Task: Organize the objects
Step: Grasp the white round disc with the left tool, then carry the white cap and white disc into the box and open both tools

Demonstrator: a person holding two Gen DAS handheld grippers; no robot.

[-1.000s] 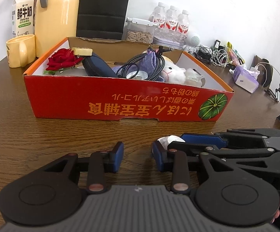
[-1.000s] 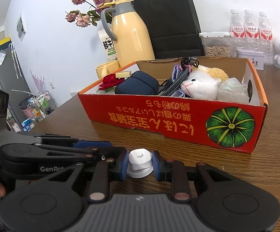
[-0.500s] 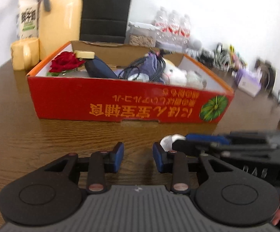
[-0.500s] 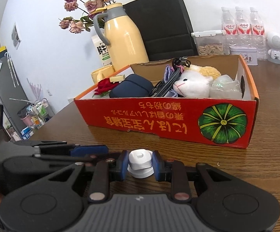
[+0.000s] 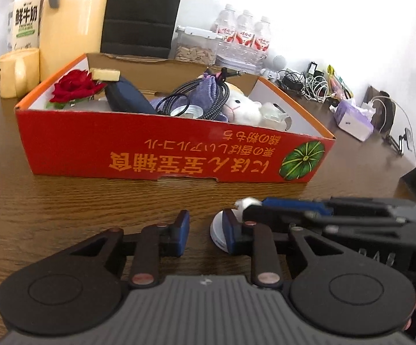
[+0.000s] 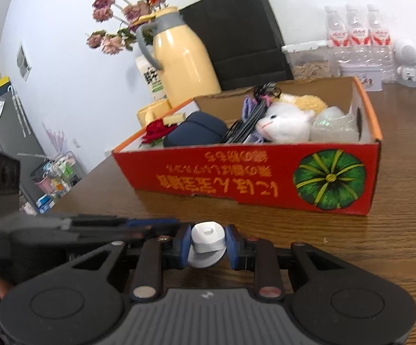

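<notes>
Wood grain, printed cardboard, matt plastic

We see a table [image 5: 64, 201] of dark, grained wood with a soft sheen, a red box [image 5: 164, 155] of printed cardboard, raw brown inside, a fluffy white plush toy [image 6: 285, 126], a braided cable [image 5: 190, 97], and matt black plastic on our left gripper [image 5: 200, 234] and right gripper [image 6: 206, 245], whose blue pads [image 6: 183, 245] grip a smooth white plastic piece [image 6: 206, 238].
</notes>
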